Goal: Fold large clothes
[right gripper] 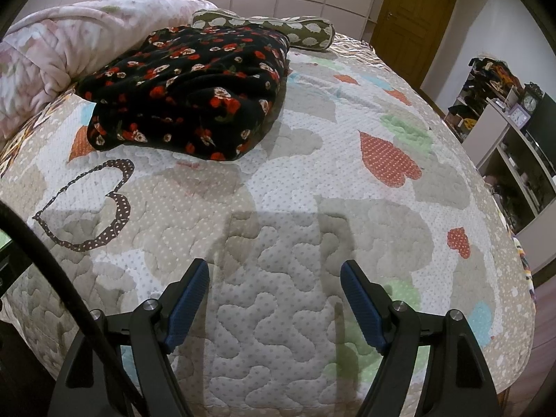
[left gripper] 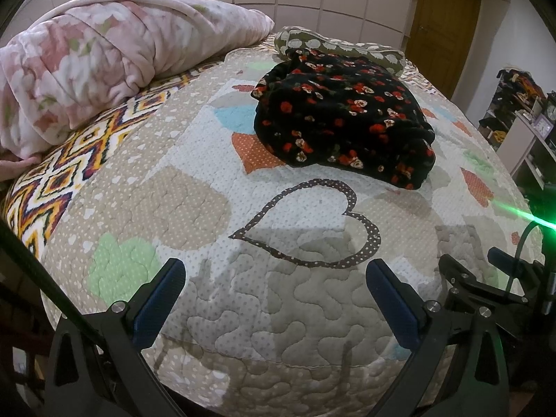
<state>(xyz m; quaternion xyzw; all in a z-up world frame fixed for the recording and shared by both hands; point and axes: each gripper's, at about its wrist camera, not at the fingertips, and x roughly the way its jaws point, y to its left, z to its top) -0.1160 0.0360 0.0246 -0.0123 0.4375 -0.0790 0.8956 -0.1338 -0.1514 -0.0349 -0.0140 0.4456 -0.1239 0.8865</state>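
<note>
A black garment with red and white flowers lies folded in a thick bundle on the quilted bedspread, toward the far side of the bed. It also shows in the right wrist view, at upper left. My left gripper is open and empty, low over the near part of the bed, well short of the garment. My right gripper is open and empty too, over the near bed; it shows in the left wrist view at lower right.
A pink floral duvet is heaped at the far left. A green bolster pillow lies behind the garment. A shelf unit with a clock stands right of the bed. A wooden door is at the back.
</note>
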